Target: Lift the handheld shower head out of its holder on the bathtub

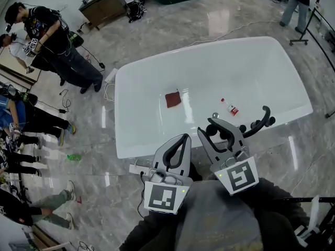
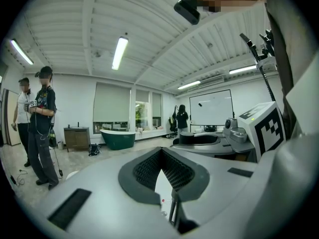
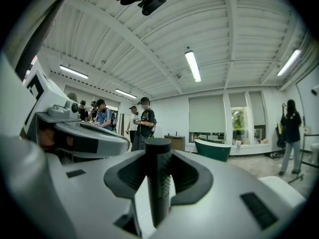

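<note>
We held the black shower head (image 1: 260, 123) by its handle in the jaws of the right gripper (image 3: 158, 154), beside the bathtub (image 1: 157, 77); the left gripper (image 2: 160, 152) had its jaws together, empty.

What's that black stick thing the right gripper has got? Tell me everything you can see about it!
It is the handheld shower head, of which a dark, matte round bar with a flat top shows; it looks like plastic. It stands upright between the jaws of the right gripper, whose ribbed pads press on it from both sides. Its lower end is hidden behind the gripper's body, and no spray face or hose can be seen. Nothing else touches it.
</note>
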`<action>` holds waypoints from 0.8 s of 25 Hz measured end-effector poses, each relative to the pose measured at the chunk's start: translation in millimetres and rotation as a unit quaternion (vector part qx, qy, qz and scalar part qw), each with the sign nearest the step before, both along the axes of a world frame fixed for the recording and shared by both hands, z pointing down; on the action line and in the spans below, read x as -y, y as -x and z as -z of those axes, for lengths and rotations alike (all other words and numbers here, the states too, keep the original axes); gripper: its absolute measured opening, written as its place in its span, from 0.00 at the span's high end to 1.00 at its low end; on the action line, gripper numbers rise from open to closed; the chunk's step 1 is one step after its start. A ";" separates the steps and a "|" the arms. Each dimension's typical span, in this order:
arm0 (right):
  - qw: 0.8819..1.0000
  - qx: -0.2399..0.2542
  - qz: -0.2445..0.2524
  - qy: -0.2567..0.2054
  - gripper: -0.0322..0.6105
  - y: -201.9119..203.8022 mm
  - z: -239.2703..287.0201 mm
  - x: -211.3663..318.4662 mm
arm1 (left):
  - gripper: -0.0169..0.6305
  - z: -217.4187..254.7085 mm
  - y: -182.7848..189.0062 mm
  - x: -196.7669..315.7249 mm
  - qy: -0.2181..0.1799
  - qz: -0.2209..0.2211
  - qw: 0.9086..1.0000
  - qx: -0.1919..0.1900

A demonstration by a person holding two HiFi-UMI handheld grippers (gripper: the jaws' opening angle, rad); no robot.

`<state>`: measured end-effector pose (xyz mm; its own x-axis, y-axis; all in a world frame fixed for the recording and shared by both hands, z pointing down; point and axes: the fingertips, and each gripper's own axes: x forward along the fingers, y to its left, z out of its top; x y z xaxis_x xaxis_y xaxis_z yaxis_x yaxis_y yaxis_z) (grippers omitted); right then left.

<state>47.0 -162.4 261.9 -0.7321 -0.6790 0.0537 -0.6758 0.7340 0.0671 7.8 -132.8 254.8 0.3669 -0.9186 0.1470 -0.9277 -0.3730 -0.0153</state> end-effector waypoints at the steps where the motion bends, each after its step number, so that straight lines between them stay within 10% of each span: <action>1: 1.000 0.001 0.001 0.000 0.74 -1.4 0.5 -1.4 | 0.97 -0.3 -2.1 -1.6 0.001 0.000 1.000 0.000; 20: 0.998 0.017 0.045 -0.027 0.74 -43.9 23.0 -64.4 | 0.97 5.3 -39.6 -67.6 0.012 0.061 0.998 0.007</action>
<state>90.8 -98.1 239.0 -0.7913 -0.6114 -0.0065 -0.6096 0.7881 0.0859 47.4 -65.2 249.5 0.2502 -0.9524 0.1741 -0.9660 -0.2576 -0.0205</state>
